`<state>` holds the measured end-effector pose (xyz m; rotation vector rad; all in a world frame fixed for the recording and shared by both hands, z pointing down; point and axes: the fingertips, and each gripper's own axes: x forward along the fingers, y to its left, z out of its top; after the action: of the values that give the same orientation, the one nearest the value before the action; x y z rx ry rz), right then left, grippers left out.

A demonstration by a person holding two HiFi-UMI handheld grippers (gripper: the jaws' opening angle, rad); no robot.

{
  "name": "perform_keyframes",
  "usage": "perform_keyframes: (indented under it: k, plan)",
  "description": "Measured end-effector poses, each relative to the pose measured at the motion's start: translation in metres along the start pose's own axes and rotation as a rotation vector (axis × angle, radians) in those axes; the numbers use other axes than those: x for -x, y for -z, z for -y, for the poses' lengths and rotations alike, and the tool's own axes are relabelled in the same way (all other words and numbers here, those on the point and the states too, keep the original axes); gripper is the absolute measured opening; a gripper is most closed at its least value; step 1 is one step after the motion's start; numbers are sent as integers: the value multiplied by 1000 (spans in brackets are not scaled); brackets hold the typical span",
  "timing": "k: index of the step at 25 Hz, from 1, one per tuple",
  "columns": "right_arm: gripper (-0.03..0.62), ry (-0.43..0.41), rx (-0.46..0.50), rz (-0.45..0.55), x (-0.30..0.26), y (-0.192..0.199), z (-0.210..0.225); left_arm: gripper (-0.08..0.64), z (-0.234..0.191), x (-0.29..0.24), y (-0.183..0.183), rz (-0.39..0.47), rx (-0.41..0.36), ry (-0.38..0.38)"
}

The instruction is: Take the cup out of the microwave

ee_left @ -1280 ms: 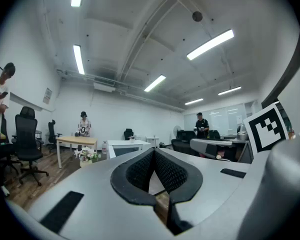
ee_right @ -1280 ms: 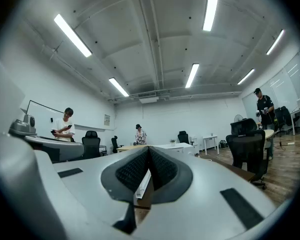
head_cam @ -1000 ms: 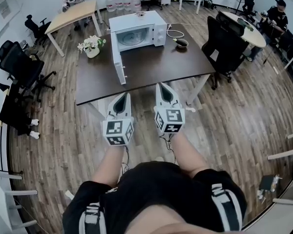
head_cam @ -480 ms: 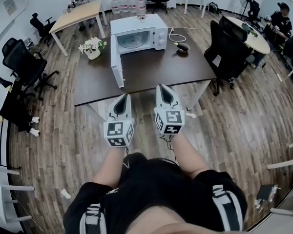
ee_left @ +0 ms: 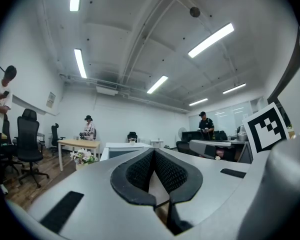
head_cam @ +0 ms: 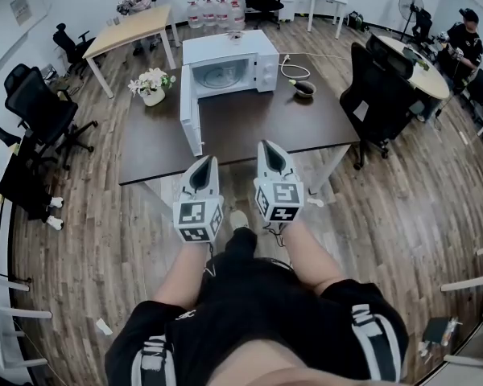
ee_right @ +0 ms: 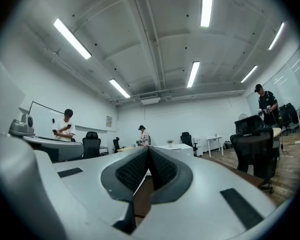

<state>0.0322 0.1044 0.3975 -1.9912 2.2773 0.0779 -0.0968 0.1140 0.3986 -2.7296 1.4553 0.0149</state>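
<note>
Dark table (head_cam: pixel 266 127), open microwave (head_cam: pixel 225 45) well beyond left gripper (head_cam: pixel 207 161) and right gripper (head_cam: pixel 268 145) (both closed, empty).

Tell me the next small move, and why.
Probably step closer to the dark brown table: the white microwave, door open, sits at its far side, and the left tongs and right tongs, both shut and empty, only reach its near edge.
</note>
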Motion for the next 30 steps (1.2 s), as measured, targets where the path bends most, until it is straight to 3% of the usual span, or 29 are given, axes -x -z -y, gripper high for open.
perform_keyframes:
  k: [10,23,30]
  plan:
    - [0,39,6,18,-109,22,50,0,-44,-120,20,6,40,16]
    - [0,60,-9,-63,-361,63,132,0,-142,-366,37,-36,48,63]
    - [0,36,4,-145,-458,98,151,0,-172,-452,57,-72,84,83]
